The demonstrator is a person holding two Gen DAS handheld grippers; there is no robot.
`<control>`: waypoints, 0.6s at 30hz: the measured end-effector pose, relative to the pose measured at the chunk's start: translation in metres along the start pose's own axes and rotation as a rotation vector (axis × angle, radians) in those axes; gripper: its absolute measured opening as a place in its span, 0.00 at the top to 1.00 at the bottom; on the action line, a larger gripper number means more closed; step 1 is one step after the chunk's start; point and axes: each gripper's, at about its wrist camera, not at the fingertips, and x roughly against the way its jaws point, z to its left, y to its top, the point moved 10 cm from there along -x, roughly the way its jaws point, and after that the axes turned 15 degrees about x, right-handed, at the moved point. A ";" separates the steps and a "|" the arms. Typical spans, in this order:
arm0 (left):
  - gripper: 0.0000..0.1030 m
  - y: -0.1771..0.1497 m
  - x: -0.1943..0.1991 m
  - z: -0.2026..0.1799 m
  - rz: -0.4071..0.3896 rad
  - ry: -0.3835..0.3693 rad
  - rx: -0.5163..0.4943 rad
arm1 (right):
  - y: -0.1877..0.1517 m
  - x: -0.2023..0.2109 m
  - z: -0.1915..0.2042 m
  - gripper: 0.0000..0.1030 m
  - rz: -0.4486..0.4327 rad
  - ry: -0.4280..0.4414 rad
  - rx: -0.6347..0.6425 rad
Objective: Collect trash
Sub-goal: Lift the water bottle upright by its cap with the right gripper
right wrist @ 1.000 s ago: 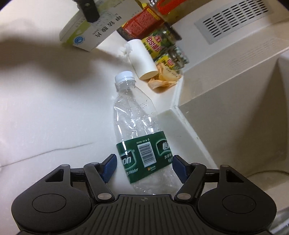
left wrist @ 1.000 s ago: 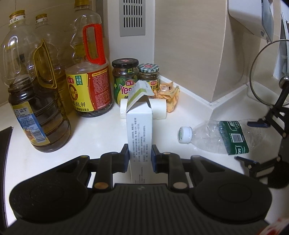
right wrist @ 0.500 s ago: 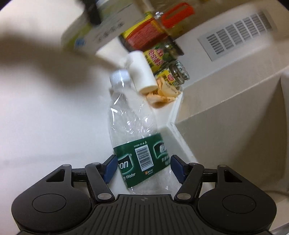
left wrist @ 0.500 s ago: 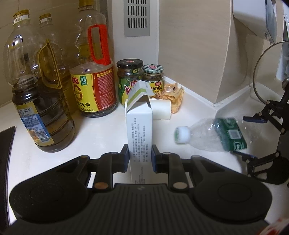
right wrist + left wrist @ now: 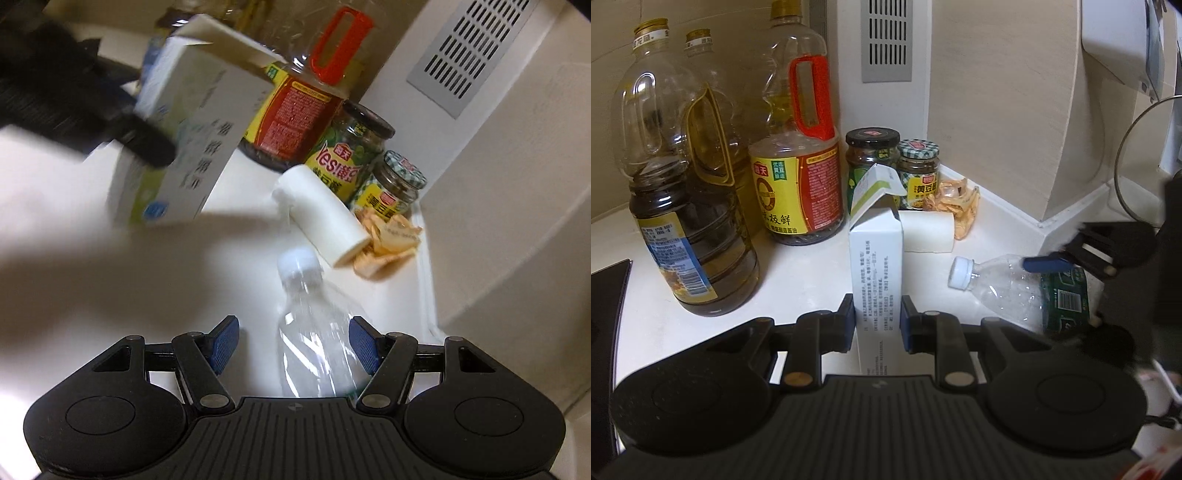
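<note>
White worktop runs into a beige-walled back corner [image 5: 997,110], with a metal vent [image 5: 886,40] set in the wall above it.

The left gripper [image 5: 877,314] is clenched on a white carton [image 5: 875,258], its top flap open, held upright in front of the corner. The right gripper [image 5: 293,345] straddles a clear plastic bottle [image 5: 314,332] with a white cap and green label. The bottle lies off-centre between the blue pads, against the right one, with a gap to the left one, so I cannot tell whether it is truly gripped. The left wrist view shows it near the worktop's right side, cap pointing toward the carton.

Behind the bottle's cap a white roll [image 5: 321,218] lies on its side, touching a crumpled orange wrapper [image 5: 388,240] at the foot of the wall. Further into the corner stand two jars [image 5: 894,162], then a red-handled oil bottle [image 5: 798,177] and two more large bottles [image 5: 683,206] toward the worktop's left edge.

Risks, as I judge them: the thin bottle sits lopsided in the jaws, so it could crumple, twist or slip out sideways when lifted. Its cap points at the roll and wrapper, and a push forward would shove them into the jars. The two grippers work close together, so the carton may get knocked.
</note>
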 end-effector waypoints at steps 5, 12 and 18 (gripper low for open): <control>0.79 0.002 -0.001 0.005 0.001 -0.002 0.003 | 0.017 -0.029 -0.009 0.44 0.019 -0.024 0.043; 0.79 0.001 0.000 0.012 0.003 0.001 0.018 | 0.022 -0.054 -0.011 0.68 0.073 -0.008 0.141; 0.79 -0.002 0.010 0.014 -0.004 0.005 0.014 | 0.032 -0.016 -0.007 0.68 -0.030 -0.056 0.148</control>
